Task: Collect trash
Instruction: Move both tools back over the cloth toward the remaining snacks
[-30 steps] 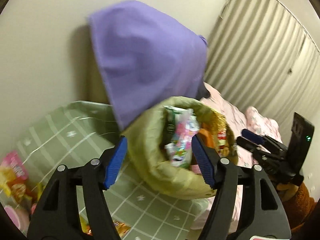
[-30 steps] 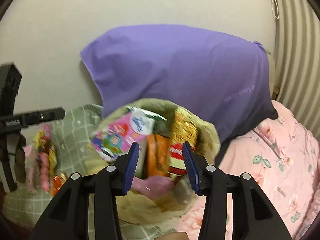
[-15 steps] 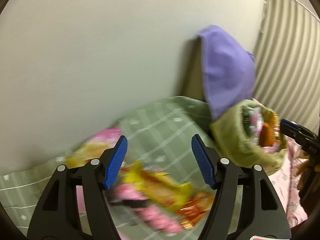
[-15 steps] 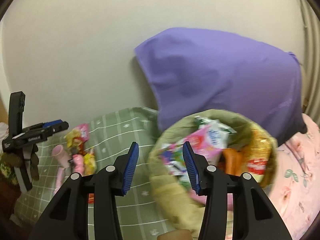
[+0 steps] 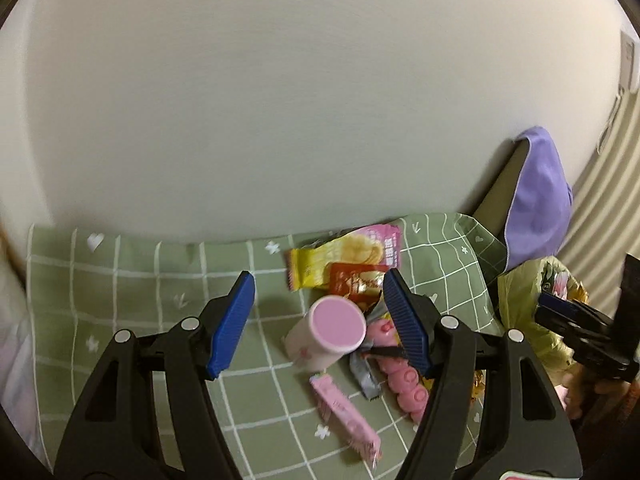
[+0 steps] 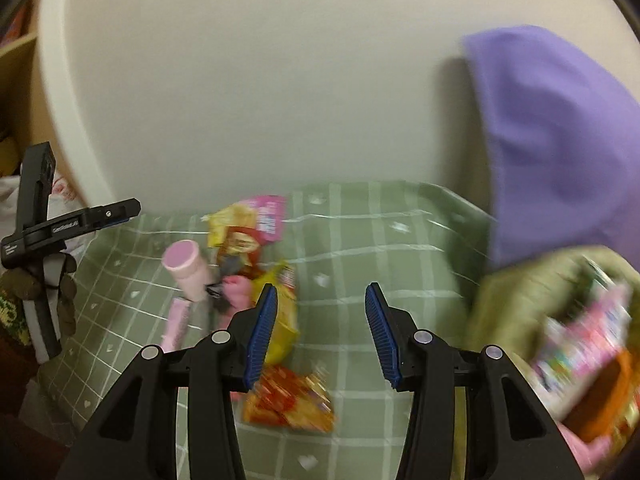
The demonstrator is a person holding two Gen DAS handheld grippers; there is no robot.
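Green checked bedding (image 5: 152,280) is spread beneath both sets of fingers, backed by a plain pale wall. A purple pillow (image 6: 560,140) is propped against that wall, up and to the right of the right fingers. An olive trash bag (image 6: 516,312) stuffed with wrappers is seen low at the right of the right fingers, blurred in that view; in the left wrist view it lies past the right finger, just behind the other tool.

The left gripper (image 5: 318,304) is held with its fingers wide apart and nothing between the pads. The right gripper (image 6: 322,312) is likewise spread, and nothing is gripped.

Loose trash is clustered on the bedding. A yellow chip packet (image 5: 344,256) lies ahead of the left fingers, with a red wrapper (image 5: 356,280) overlapping it. A pink-capped cup (image 5: 326,338) lies on its side between the left fingers, nearer the right one. A pink bar wrapper (image 5: 344,416) is found below the cup, and a lumpy pink candy pack (image 5: 404,384) is partly hidden behind the right finger. A red-orange snack pack (image 6: 288,400) lies low between the right fingers.
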